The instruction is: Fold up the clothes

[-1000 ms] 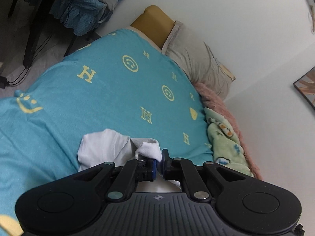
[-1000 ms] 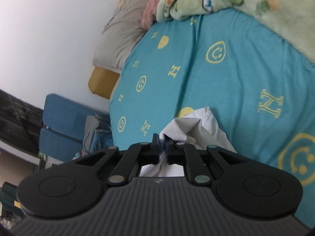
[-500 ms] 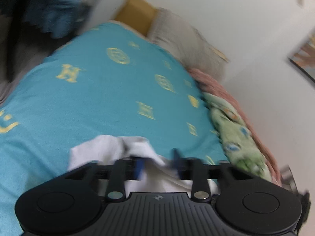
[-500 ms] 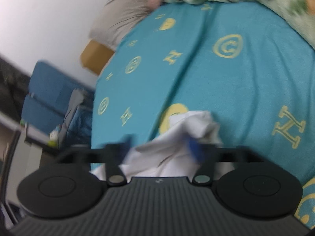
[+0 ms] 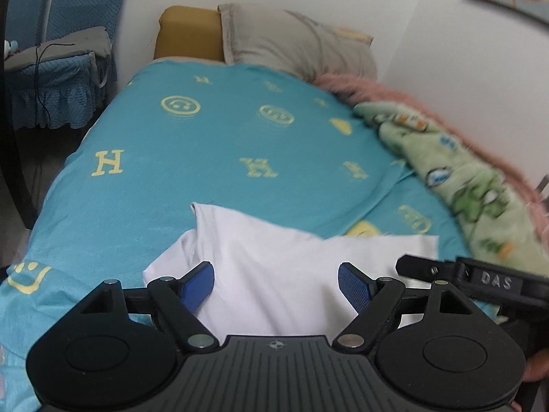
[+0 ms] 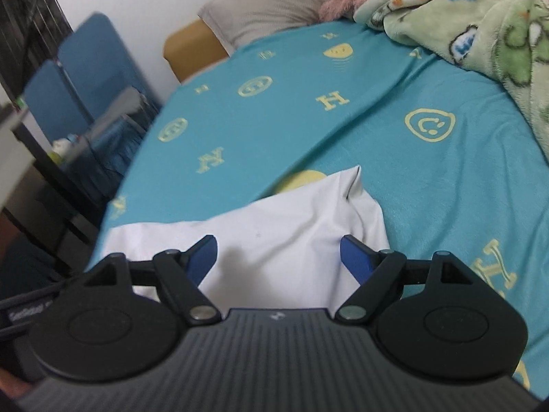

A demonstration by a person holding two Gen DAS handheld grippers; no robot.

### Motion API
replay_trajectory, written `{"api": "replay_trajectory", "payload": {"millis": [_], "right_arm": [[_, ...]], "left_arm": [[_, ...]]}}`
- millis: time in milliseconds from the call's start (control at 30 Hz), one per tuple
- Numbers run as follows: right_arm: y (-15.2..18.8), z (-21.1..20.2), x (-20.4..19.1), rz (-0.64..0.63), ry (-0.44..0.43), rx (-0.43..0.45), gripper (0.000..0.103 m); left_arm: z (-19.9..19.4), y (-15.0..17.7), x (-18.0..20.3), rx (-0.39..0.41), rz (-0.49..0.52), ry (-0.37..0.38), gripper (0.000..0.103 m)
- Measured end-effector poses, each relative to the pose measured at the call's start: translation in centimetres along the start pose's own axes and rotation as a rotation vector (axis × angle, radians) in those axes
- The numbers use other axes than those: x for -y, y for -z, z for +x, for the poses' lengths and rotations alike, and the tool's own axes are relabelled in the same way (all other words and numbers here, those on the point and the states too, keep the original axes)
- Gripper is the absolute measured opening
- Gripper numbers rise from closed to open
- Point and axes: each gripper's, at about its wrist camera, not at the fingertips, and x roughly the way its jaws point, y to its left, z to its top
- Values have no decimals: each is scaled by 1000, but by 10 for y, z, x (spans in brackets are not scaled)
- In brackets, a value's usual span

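A white garment (image 5: 267,247) lies spread on the teal bedsheet (image 5: 171,171), one corner sticking up at its far left. My left gripper (image 5: 276,274) hovers over the near part of the cloth. Its jaws are opening, and the blue pads (image 5: 199,285) do not press on the fabric. In the right wrist view the same garment (image 6: 281,219) lies under my right gripper (image 6: 278,245), which is open and holds nothing. The right gripper's black body (image 5: 480,281) shows at the right edge of the left wrist view.
A grey pillow (image 5: 298,44) and a yellow headboard (image 5: 188,31) are at the bed's far end. A green fleece blanket (image 5: 473,199) and a pink fuzzy one (image 5: 377,89) run along the wall. A blue-covered chair (image 5: 58,79) stands left of the bed.
Both grippers were shut on bunched white cloth, then opened and let it go. The garment now lies flatter on the sheet. Both views have rolled level and dropped closer to the bed.
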Motion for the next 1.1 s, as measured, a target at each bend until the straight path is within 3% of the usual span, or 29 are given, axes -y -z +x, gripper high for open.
{"api": "replay_trajectory", "payload": {"millis": [267, 533, 700, 833, 900, 1100], "right_arm": [[3, 4, 3, -14, 11, 9, 81], [17, -43, -16, -82, 22, 46, 81], [35, -63, -18, -71, 45, -16, 80], [48, -75, -17, -45, 78, -79, 80], [49, -87, -18, -43, 77, -69, 80], [59, -114, -12, 61, 14, -79, 80]], "left_arm": [[4, 7, 8, -6, 54, -38, 81], [-50, 22, 17, 45, 59, -16, 81], [-76, 34, 22, 50, 43, -9, 81], [-73, 45, 26, -18, 62, -68, 82], [-68, 53, 27, -57, 85, -106, 82], [-71, 61, 25, -68, 64, -119, 82]]}}
